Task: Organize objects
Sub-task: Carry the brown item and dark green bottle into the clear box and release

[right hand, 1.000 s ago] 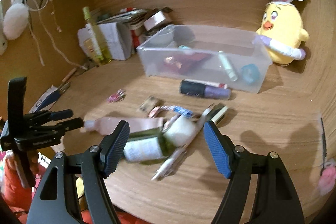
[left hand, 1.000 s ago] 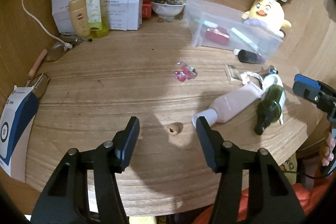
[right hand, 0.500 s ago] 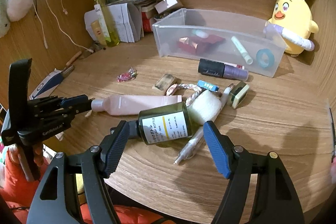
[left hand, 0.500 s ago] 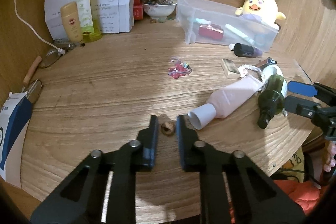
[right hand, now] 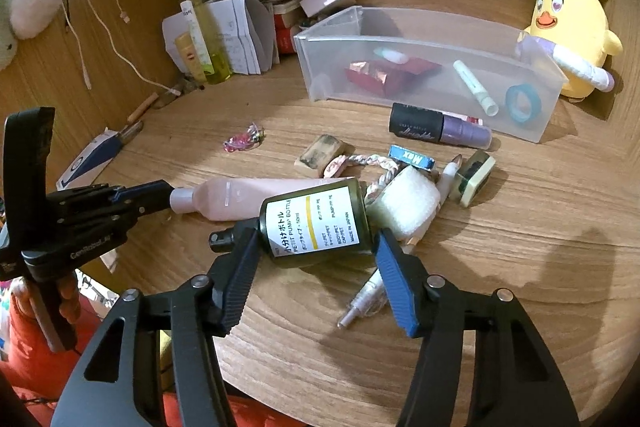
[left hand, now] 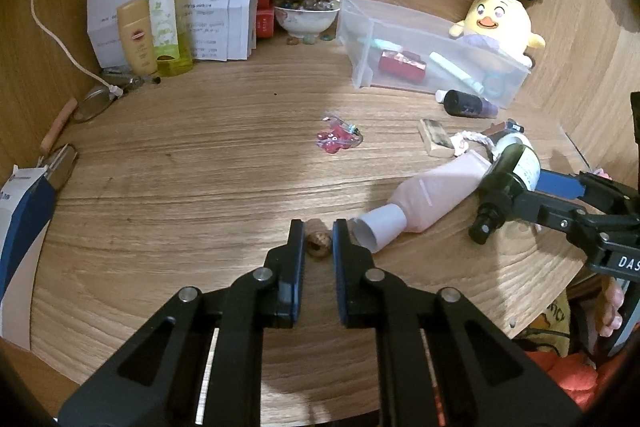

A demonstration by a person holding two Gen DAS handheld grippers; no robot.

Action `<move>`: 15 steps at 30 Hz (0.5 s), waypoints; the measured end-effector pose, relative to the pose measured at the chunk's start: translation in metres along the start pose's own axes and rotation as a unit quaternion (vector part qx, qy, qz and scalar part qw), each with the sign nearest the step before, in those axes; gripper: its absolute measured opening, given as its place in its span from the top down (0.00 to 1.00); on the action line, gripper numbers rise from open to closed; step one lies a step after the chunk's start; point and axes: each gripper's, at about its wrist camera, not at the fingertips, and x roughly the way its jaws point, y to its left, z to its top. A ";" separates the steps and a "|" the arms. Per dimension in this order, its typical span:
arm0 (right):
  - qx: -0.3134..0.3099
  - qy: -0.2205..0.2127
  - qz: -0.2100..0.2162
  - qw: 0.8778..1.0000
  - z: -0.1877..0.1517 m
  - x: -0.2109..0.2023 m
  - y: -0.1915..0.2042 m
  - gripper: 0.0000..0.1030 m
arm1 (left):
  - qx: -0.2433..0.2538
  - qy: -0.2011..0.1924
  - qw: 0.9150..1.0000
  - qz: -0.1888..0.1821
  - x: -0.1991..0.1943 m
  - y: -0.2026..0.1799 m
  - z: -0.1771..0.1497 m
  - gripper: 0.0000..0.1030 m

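We note a wooden surface (left hand: 168, 195), wood-walled alcove. Dark green pump bottle (right hand: 316, 223) lies sideways, nozzle left, between the closing right claw (right hand: 316, 251). Left claw (left hand: 319, 241) pinches a small brown nut (left hand: 319, 242)

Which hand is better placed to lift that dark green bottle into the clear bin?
The right: its claw straddles the green bottle, jaws closing. The left claw is shut on a small brown nugget.

Jaws narrowed around nut (left hand: 318, 244), bottle (right hand: 316, 223).
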 end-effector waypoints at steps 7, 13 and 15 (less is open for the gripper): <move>-0.001 -0.014 0.012 1.000 0.006 -0.010 0.000 0.48 | -0.007 -0.007 1.000 0.007 -0.008 0.002 0.009 0.88; 0.007 -0.037 0.022 0.999 0.015 -0.025 -0.004 0.49 | -0.012 -0.024 1.000 0.003 -0.018 0.000 0.022 0.88; 0.009 -0.046 0.020 0.999 0.018 -0.030 -0.005 0.49 | -0.014 -0.028 1.000 -0.002 -0.020 -0.001 0.027 0.88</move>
